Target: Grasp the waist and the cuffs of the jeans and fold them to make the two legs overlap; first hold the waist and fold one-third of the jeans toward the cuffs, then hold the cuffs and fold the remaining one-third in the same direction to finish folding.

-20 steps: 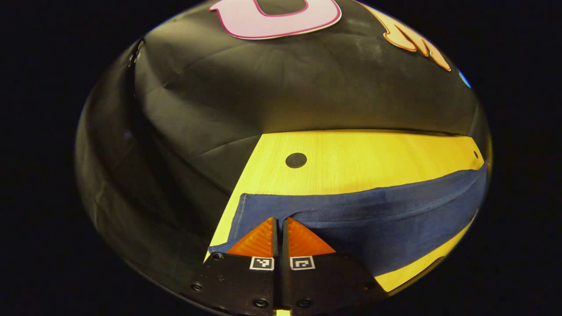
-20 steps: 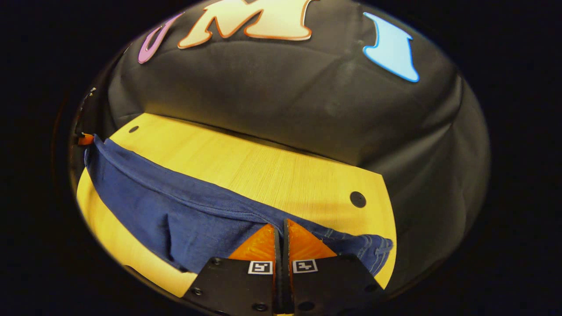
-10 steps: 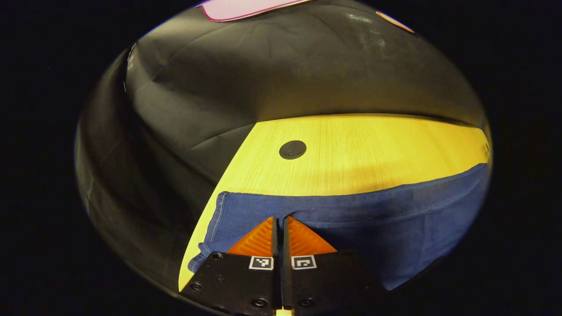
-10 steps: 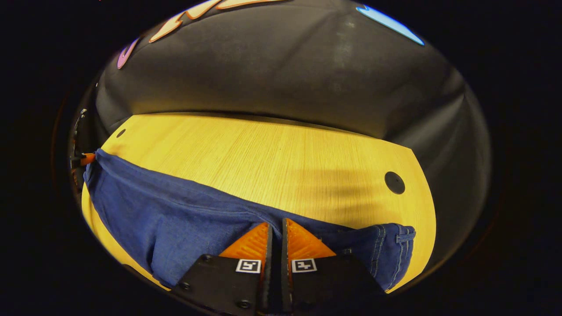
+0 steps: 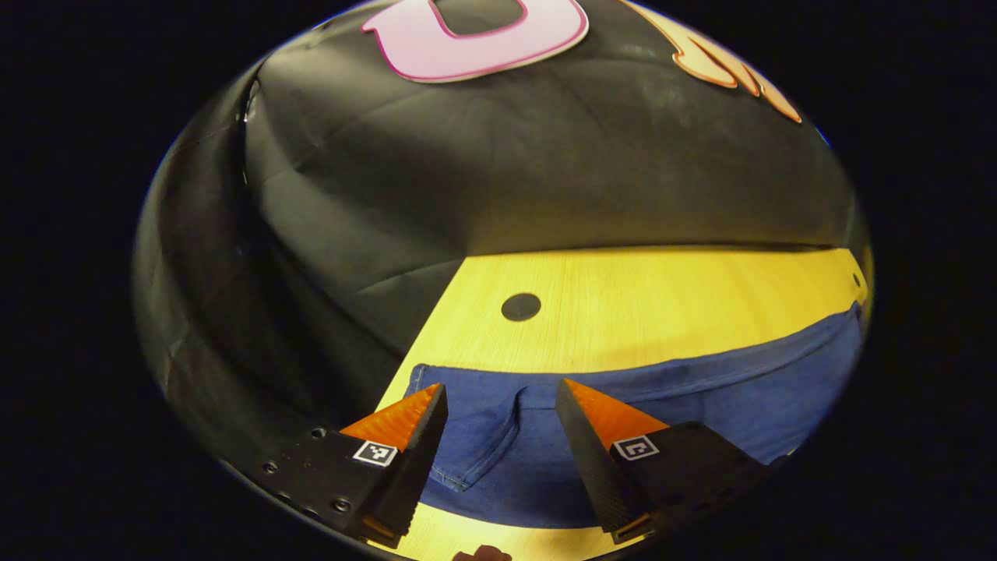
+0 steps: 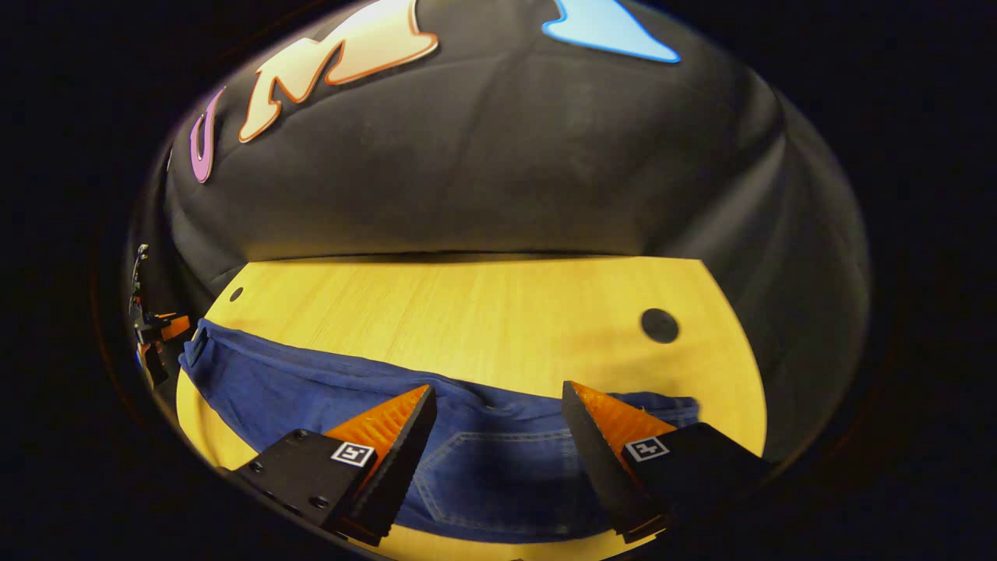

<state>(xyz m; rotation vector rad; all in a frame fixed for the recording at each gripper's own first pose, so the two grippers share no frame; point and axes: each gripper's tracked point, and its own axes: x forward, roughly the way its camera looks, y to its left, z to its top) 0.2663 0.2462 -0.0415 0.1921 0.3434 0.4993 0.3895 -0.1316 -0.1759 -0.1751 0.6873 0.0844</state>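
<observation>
Both jaws wide open, left gripper (image 5: 498,405) and right gripper (image 6: 494,405) hovering over the jeans (image 6: 467,460) lying flat on the table (image 6: 467,312). Looks like the leg-overlap fold's done; next, grab the waist for the 1st third.

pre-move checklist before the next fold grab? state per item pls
1. Left gripper open, fingers apart above the jeans: ok.
2. Right gripper open over the stitched pocket area: ok.
3. Jeans lying on the table, nothing pinched by either gripper: ok.
4. Legs overlapped evenly: cannot tell, edges run out of view.
5. Which third is already folded: cannot tell.
6. Table beyond the jeans free for the fold: ok, with a dark round hole in the wood.
</observation>
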